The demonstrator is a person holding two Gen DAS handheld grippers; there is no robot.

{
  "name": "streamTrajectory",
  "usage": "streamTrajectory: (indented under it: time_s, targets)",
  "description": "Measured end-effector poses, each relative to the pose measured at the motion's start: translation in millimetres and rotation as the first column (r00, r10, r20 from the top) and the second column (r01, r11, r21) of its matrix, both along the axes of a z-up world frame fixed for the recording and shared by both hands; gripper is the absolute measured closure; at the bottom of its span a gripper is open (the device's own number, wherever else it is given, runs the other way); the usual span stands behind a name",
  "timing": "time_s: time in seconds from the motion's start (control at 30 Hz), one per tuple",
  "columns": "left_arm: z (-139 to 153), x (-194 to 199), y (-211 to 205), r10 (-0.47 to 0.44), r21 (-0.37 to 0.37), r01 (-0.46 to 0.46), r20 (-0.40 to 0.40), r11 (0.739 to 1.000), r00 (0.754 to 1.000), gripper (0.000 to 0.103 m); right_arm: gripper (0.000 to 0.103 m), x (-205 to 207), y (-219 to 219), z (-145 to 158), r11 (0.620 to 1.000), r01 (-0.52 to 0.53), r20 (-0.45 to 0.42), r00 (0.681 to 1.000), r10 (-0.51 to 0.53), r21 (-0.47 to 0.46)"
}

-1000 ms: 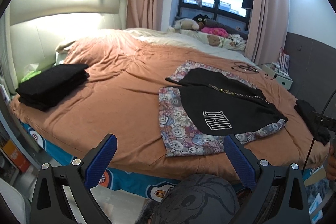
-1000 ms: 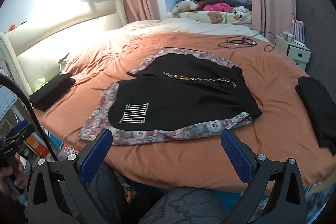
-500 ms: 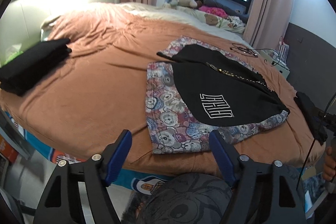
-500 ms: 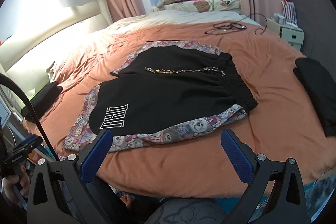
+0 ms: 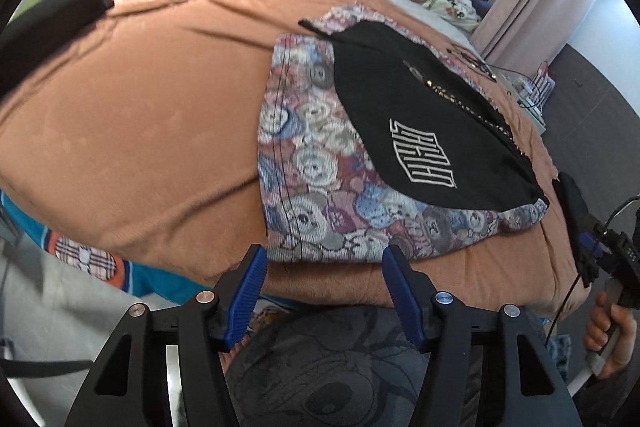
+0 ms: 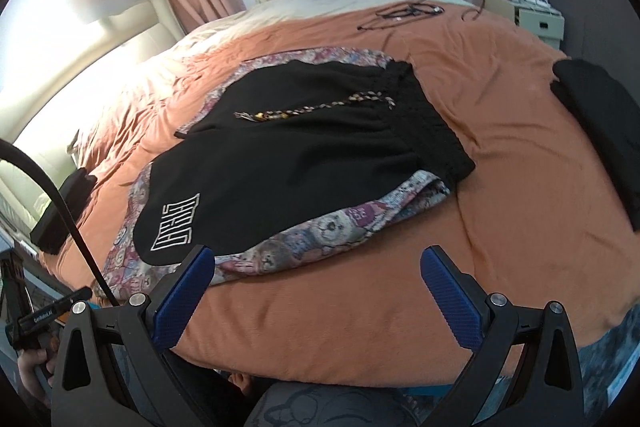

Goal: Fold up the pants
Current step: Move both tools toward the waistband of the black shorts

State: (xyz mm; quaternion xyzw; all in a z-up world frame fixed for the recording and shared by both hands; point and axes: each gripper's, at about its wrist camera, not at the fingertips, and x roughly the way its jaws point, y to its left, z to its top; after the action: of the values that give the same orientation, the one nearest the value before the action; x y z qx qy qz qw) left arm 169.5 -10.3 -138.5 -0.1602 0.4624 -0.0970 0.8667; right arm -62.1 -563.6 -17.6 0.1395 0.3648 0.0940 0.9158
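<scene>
Both grippers have dropped nearer the bed edge: left gripper [image 5: 322, 259], jaws closing and empty, right gripper [image 6: 316, 267] wide, empty. Black shorts [image 6: 304, 151] lie ahead, long axis crosswise (waistband rightward), on a bear-print cloth [image 5: 304, 163]. Folded dark garment [image 6: 600, 131] lies right on the rust blanket [image 6: 500, 211].

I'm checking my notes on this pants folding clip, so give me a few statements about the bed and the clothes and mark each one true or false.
1. The black shorts lie on top of the bear-print garment. True.
2. The left hand-held gripper already pinches cloth. False: its jaws are closing, with nothing between them.
3. A braided drawstring lies across the shorts. True.
4. The orange bedspread holds only these two garments. False: a dark folded garment lies to the right.
5. The right hand-held gripper holds the shorts. False: it is open and empty.
</scene>
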Motion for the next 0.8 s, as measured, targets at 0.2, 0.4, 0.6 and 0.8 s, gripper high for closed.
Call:
streamTrajectory:
  time_s: [0.2,0.4,0.6,0.8]
  targets:
    - [-7.0,1.1,-1.1,-0.025,-0.079,0.021,-0.044,0.997,0.999,0.041,0.000,12.1,-6.9,-6.6,1.000,0.010,-0.029,1.000,-0.009,0.017]
    - [-16.5,8.7,-5.8,-0.049,-0.137,0.037,-0.091,0.990,0.995,0.041,0.000,18.4,-12.0,-15.6,0.999,0.021,-0.057,0.998,-0.018,0.038]
    - [-20.0,24.2,3.2,0.018,-0.157,-0.030,-0.079,0.987,0.997,0.041,0.000,24.0,-18.2,-23.2,0.998,0.031,-0.076,0.997,-0.026,0.060]
    - [-23.9,33.3,22.8,0.109,-0.204,-0.122,-0.074,0.971,0.991,0.052,0.000,33.3,-33.4,-35.8,0.990,0.079,-0.114,0.991,-0.065,0.119]
